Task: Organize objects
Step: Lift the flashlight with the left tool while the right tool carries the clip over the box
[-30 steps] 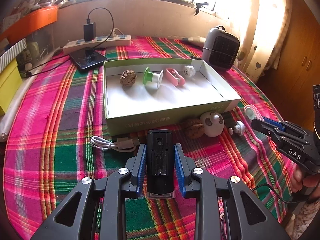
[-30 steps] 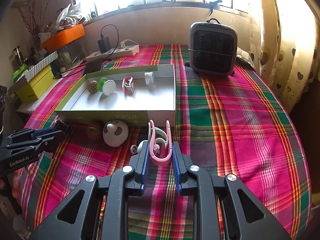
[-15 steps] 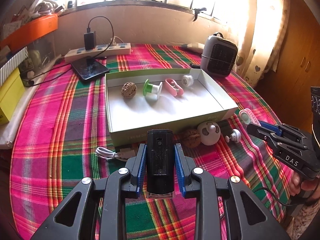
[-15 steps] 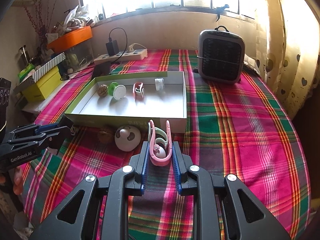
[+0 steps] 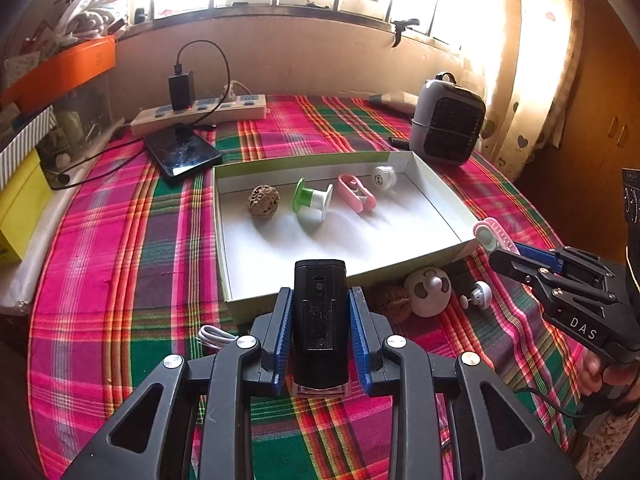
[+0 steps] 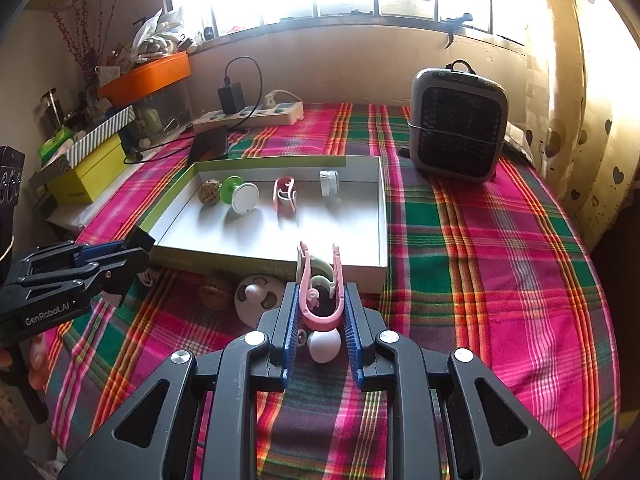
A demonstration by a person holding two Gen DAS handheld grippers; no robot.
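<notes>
Tabletop sorting, partly done. A shallow box [image 5: 436,184] sits mid-table on a plaid cloth [image 5: 120,264]. Along its far wall four things already lie in a row: a walnut [image 5: 263,200], a green spool [image 5: 313,202], a pink clip [image 5: 356,194] and a white cap [image 5: 385,177].

The left gripper [image 5: 320,320] is closed on a black block [image 5: 319,316], held just short of the box's near wall. The right gripper [image 6: 319,320] is closed on a second pink clip [image 6: 320,284], near the box's near right corner.

Still on the cloth, against the near wall outside the box: another walnut [image 5: 394,303], a white ball [image 5: 427,291], a small white knob [image 5: 480,295] and a white cable [image 5: 216,337]. Judging by this, roughly half remains.
</notes>
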